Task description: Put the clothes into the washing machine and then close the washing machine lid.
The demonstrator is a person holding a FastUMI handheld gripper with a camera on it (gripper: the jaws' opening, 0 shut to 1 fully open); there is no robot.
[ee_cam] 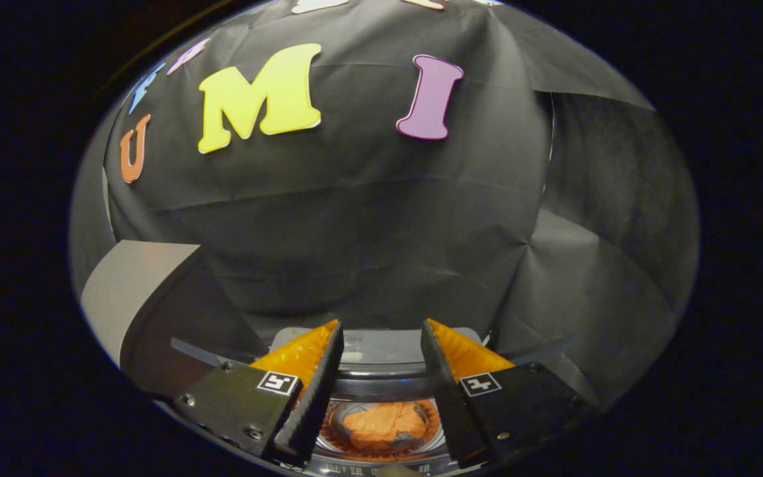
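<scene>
Hovering above the washing machine (381, 358), the tool (381, 334) has its two fingers spread apart with nothing held between them. Low in the frame, in the gap between the fingers, the orange clothes (385, 424) lie bunched inside the machine's round drum (381, 387), seen from above. At the lower left of the frame the machine's lid (156, 311) stands raised and tilted, a grey slab with a dark inner face, just beside the left finger. The black cloth wall (355, 218) rises close behind the machine and takes up the upper and middle frame, creased and folded toward the right. Between the fingertips and the wall, the rear edge of the machine's top shows pale.
</scene>
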